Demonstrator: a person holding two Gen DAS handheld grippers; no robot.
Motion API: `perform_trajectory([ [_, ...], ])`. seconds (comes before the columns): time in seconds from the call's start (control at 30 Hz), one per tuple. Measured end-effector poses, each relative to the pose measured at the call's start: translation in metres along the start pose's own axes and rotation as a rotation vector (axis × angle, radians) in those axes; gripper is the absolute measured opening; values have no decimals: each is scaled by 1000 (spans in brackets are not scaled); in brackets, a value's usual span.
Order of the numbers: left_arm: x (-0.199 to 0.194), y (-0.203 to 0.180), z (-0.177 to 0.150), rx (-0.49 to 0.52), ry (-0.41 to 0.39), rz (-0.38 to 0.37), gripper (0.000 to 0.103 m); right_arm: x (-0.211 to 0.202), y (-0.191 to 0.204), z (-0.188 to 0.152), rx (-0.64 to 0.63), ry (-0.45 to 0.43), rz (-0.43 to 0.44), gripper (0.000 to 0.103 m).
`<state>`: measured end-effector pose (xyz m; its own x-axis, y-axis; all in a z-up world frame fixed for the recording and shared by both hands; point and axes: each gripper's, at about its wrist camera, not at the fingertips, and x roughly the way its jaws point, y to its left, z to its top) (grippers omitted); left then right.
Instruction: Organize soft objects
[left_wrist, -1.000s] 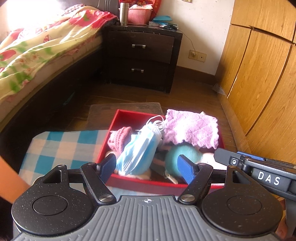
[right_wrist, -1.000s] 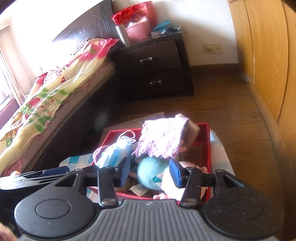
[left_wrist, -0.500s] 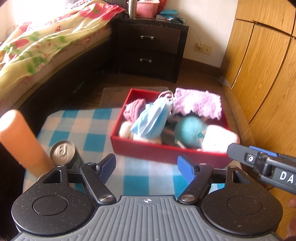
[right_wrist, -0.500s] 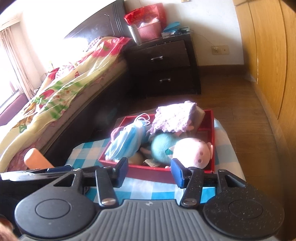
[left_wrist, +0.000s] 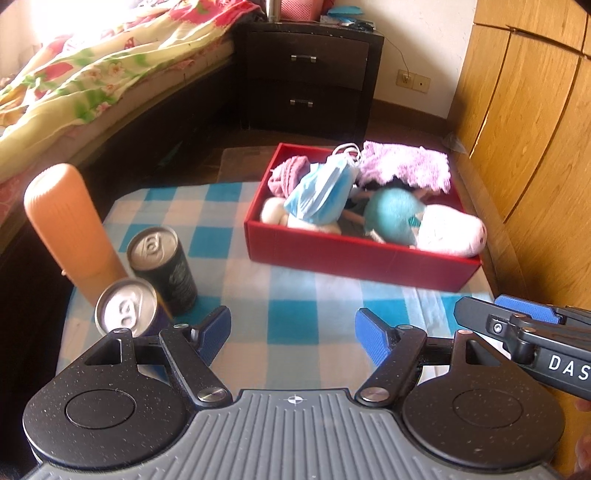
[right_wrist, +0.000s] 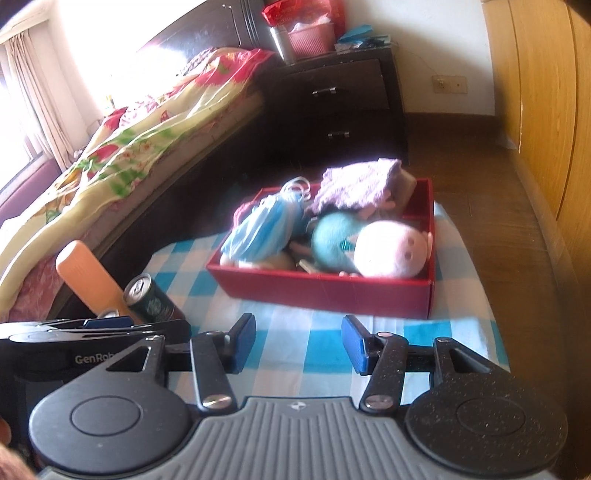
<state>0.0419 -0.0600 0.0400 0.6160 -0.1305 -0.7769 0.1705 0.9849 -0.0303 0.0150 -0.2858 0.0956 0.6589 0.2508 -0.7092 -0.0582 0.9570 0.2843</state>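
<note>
A red box (left_wrist: 354, 258) (right_wrist: 332, 291) stands at the far right of the blue checked table. In it lie a pink pig plush (left_wrist: 450, 234) (right_wrist: 391, 249), a teal ball (left_wrist: 391, 218) (right_wrist: 332, 240), blue face masks (left_wrist: 321, 192) (right_wrist: 266, 229), a purple cloth (left_wrist: 406, 166) (right_wrist: 354, 181) and a pink knit piece (left_wrist: 286, 175). My left gripper (left_wrist: 293, 334) is open and empty, back over the near table. My right gripper (right_wrist: 298, 345) is open and empty too; it shows at the left wrist view's right edge (left_wrist: 517, 325).
An orange bottle (left_wrist: 70, 229) (right_wrist: 88, 277) and two drink cans (left_wrist: 162, 262) (left_wrist: 125, 310) stand at the table's left. A bed (left_wrist: 92, 74) is at the left, a dark nightstand (left_wrist: 310, 77) behind, wooden wardrobe doors (left_wrist: 535, 129) at the right.
Both grippers have drawn back from the red box toward the near table edge, empty. The bottle and cans have come into view.
</note>
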Motion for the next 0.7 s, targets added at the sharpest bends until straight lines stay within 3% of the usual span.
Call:
perform_trajectory([
  [0.33,-14,4,-31,8,17,7,75,-13,6,-32,-15,36,2,29],
  [0.7,-20,2,-45,-1,7,27,77,-20,15,-46,-13,14,1,29],
])
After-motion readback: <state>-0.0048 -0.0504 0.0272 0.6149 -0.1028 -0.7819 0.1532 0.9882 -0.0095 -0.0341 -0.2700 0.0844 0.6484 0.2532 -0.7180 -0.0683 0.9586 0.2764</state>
